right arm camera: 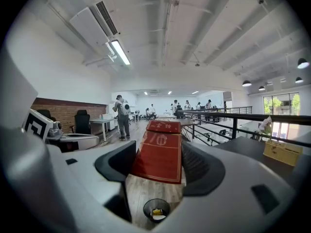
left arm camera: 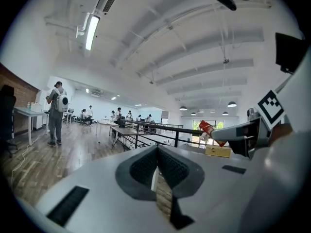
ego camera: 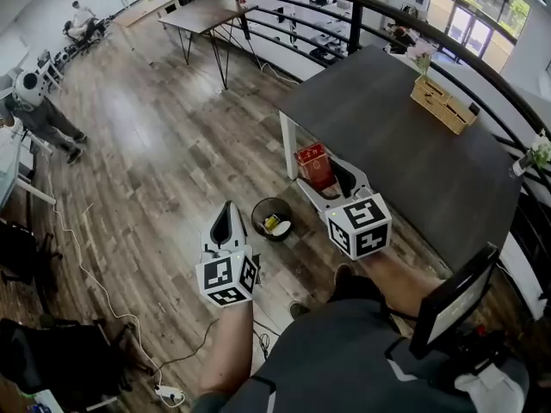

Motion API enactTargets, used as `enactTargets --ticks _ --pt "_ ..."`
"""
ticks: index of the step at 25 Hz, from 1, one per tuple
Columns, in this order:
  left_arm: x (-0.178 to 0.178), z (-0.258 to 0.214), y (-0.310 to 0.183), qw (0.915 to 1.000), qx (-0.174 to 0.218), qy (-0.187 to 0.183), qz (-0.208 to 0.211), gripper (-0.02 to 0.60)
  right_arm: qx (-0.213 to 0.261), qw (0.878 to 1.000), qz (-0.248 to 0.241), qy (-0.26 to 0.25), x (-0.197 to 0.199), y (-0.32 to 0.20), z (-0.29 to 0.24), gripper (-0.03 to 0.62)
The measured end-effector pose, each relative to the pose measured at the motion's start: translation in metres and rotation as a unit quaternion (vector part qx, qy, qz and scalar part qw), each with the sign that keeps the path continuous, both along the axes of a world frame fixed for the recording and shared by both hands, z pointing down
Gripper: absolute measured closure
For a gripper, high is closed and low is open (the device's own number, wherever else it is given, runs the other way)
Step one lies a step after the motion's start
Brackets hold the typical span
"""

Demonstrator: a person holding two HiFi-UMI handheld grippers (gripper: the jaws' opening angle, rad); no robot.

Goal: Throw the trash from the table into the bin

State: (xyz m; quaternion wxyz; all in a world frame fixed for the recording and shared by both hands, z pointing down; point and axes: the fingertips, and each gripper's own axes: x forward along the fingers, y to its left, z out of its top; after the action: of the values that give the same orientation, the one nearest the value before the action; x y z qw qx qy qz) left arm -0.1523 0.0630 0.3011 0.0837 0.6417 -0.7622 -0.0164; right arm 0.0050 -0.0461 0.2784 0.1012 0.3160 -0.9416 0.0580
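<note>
A red flat carton (ego camera: 313,163) is clamped between the jaws of my right gripper (ego camera: 327,177), held in the air beside the corner of the dark table (ego camera: 405,136). In the right gripper view the red carton (right arm camera: 159,152) fills the gap of the right gripper (right arm camera: 158,160). The black round bin (right arm camera: 156,210) shows on the floor below it, with a yellow scrap inside. In the head view the bin (ego camera: 272,218) stands between the two grippers. My left gripper (ego camera: 226,211) hovers left of it, shut and empty; the left gripper view shows the same shut left gripper (left arm camera: 156,173).
A wooden box with flowers (ego camera: 443,103) sits on the table's far side. A black railing (ego camera: 362,7) runs behind it. Cables (ego camera: 95,274) lie on the wood floor at left. A person with a backpack (ego camera: 39,114) stands far left. Another table (ego camera: 207,14) stands farther off.
</note>
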Motion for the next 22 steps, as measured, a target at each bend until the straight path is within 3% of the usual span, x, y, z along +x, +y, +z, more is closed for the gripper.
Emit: enactTargets --ticks 10,22 --pt "-0.045 0.022 -0.012 0.9997 -0.020 0.000 -0.014 0.571 -0.016 0.997 -0.071 0.035 -0.081 -0.014 0.035 0.295" --pt "-0.088 0.087 -0.126 0.9952 -0.094 0.000 -0.025 0.571 -0.089 0.985 -0.127 0.074 -0.146 -0.117 0.140 0.295"
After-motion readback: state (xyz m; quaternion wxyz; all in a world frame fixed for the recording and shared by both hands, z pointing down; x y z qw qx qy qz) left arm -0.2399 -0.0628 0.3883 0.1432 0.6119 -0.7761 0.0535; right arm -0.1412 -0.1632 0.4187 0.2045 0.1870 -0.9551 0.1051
